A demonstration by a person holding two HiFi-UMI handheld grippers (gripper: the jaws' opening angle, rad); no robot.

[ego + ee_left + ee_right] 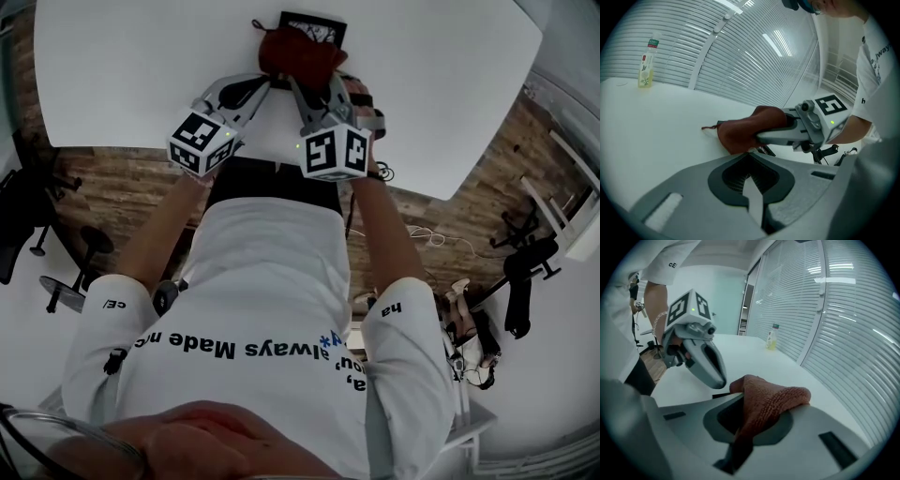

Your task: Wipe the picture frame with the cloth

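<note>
Slippage is the main worry. The picture frame (314,21) sits well in from the near edge of the desk (141,66), straight ahead of the person, with its lower part buried under the red cloth (298,52). If the wipe pushes away from the person and nothing braces the frame, I judge it could skate toward the far edge or tip. The cloth is also bunched into a lump, not spread. It may therefore ride over the frame on one small patch and miss the corners, or drag out of the jaws if it snags on the rim.

The right hand-held gripper (761,404) pinches the cloth, and a thick fold wells up between its jaws and flops over one of them. The left hand-held gripper (750,158) has its jaws pressed together at the tips. A dark edge of the frame lies just past them, under the cloth, and whether a sliver of it is nipped there I cannot tell.

Both forearms reach forward side by side from the near edge of the desk. The two tools angle inward, so their tips almost meet at the frame, and the marker cubes trail back over the near edge.
</note>
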